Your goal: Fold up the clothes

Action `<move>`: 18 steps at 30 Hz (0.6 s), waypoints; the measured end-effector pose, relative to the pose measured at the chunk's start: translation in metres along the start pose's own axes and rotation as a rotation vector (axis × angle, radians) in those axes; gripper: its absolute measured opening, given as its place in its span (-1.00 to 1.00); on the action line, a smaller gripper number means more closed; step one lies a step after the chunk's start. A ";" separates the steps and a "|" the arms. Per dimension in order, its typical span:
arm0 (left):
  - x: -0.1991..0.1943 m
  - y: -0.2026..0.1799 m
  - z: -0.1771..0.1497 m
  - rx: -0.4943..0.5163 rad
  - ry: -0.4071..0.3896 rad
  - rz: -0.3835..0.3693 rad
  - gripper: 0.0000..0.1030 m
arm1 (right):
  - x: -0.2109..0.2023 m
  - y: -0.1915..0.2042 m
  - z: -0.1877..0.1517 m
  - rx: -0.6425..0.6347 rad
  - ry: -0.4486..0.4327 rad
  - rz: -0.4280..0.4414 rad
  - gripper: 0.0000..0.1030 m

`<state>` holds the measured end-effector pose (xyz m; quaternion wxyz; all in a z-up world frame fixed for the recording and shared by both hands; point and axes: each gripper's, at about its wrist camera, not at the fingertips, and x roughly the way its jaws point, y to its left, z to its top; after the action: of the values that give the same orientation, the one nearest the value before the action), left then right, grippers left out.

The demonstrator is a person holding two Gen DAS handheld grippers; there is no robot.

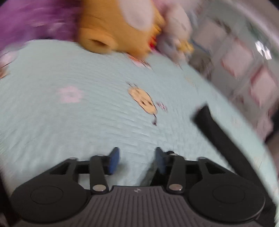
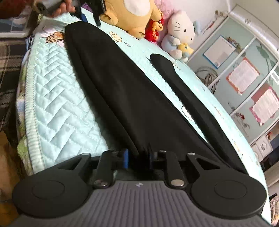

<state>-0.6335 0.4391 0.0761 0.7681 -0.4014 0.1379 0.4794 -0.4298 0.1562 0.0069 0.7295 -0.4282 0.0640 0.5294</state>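
we see black trousers [image 2: 132, 97] lying flat on the quilt [image 2: 59, 90], legs fanned toward the toys [image 2: 136, 15] (blurred in the left view). our right claw [image 2: 138, 158] pinches their near edge; our left claw [image 1: 137, 160] gapes, empty, over bare quilt.

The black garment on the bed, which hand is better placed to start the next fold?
Right, probably. The right tongs already straddle the black garment at its near end; the left tongs stand open over bare quilt.
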 end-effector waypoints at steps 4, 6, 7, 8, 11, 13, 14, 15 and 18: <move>-0.049 0.016 -0.035 -0.167 0.039 -0.088 0.16 | -0.017 -0.002 -0.018 -0.073 -0.038 -0.045 0.02; -0.056 0.011 -0.058 -0.212 0.086 -0.124 0.23 | -0.025 -0.008 -0.031 -0.085 -0.035 -0.065 0.09; -0.057 0.007 -0.069 -0.229 0.112 -0.138 0.23 | -0.027 -0.011 -0.037 -0.081 -0.027 -0.071 0.09; -0.058 0.003 -0.081 -0.246 0.137 -0.151 0.23 | -0.028 -0.015 -0.042 -0.072 -0.022 -0.079 0.09; -0.040 -0.019 -0.104 -0.245 0.190 -0.161 0.23 | -0.028 -0.021 -0.049 -0.056 -0.012 -0.096 0.09; -0.024 -0.021 -0.106 -0.289 0.156 -0.143 0.23 | -0.024 -0.019 -0.049 -0.076 -0.015 -0.112 0.07; -0.018 -0.021 -0.105 -0.322 0.128 -0.132 0.24 | -0.021 -0.017 -0.049 -0.093 -0.019 -0.123 0.05; -0.013 -0.023 -0.102 -0.349 0.111 -0.119 0.24 | -0.018 -0.017 -0.047 -0.099 -0.023 -0.128 0.02; -0.002 -0.031 -0.091 -0.343 0.100 -0.084 0.13 | -0.009 -0.018 -0.043 -0.091 -0.026 -0.125 -0.37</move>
<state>-0.5919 0.3628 0.0339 0.6998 -0.5554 0.0753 0.4428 -0.4034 0.1182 -0.0052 0.7418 -0.4574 0.0036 0.4904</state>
